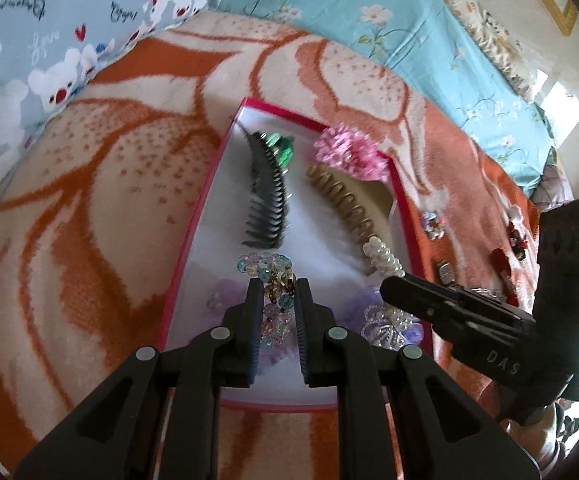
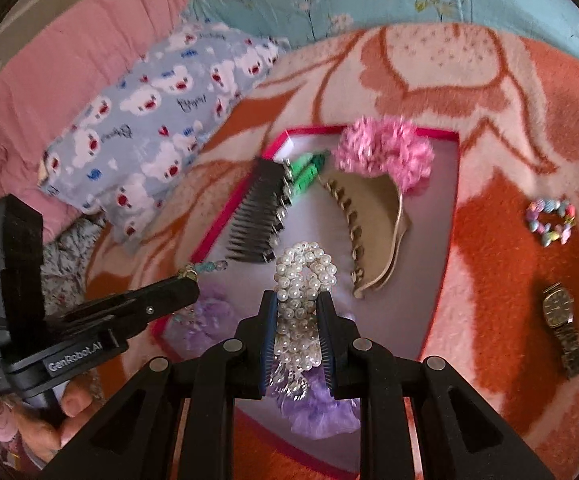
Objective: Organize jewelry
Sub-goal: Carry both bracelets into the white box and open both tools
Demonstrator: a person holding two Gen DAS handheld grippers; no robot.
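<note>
Pearl-beaded hair clip (image 2: 303,300) pinched by right gripper (image 2: 297,300) over pink-rimmed tray (image 2: 441,134); pastel bead bracelet (image 1: 275,304) nipped between left gripper (image 1: 277,284) fingers inside same tray.

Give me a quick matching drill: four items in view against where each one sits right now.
Items:
1. pearl bracelet
2. glass bead bracelet
3. wristwatch
4. black comb

Places:
A. lying in the red-rimmed tray, not gripped
B. between the right gripper fingers
C. on the orange blanket, outside the tray
D. between the left gripper fingers

Pairs: 1-B, 2-D, 3-C, 4-A
</note>
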